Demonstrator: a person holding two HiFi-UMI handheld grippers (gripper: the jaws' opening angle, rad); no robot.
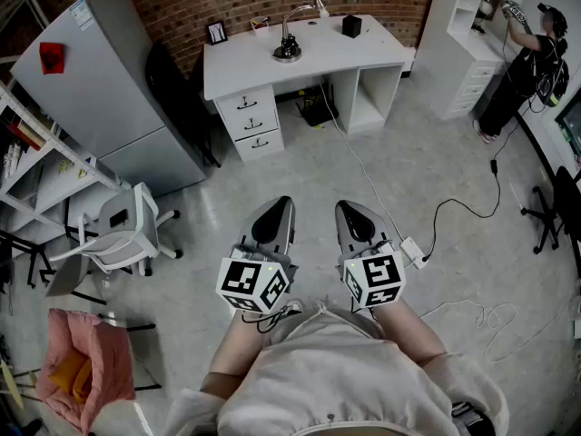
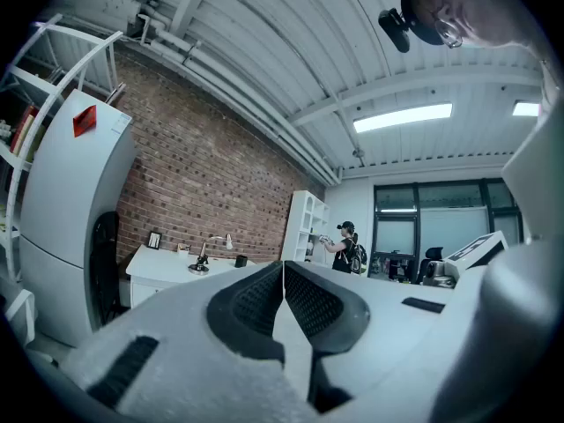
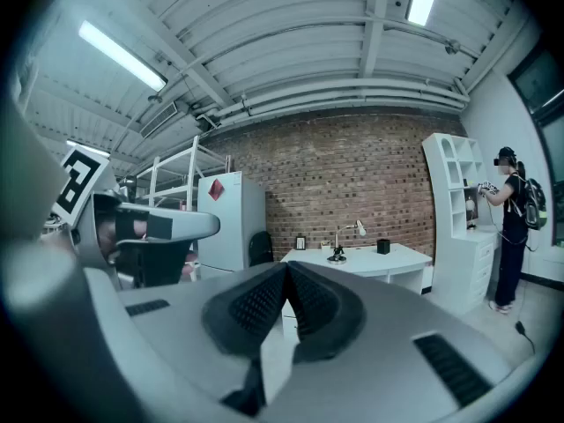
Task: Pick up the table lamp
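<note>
The table lamp (image 1: 289, 42), with a round metal base and a bent silver arm, stands on the white desk (image 1: 368, 54) against the brick wall, far across the floor from me. Both grippers are held side by side in front of my body and point toward the desk. My left gripper (image 1: 277, 209) is shut with nothing in it, and so is my right gripper (image 1: 352, 211). In the left gripper view the lamp (image 2: 203, 259) is small beyond the shut jaws (image 2: 284, 267). In the right gripper view the lamp (image 3: 340, 244) stands above the closed tips (image 3: 287, 267).
A grey fridge (image 1: 100, 89) and a black chair (image 1: 177, 98) stand left of the desk. A white office chair (image 1: 123, 230) is near my left. A power strip (image 1: 413, 251) with cables lies on the floor at right. A person (image 1: 531, 62) stands at white shelves (image 1: 463, 34).
</note>
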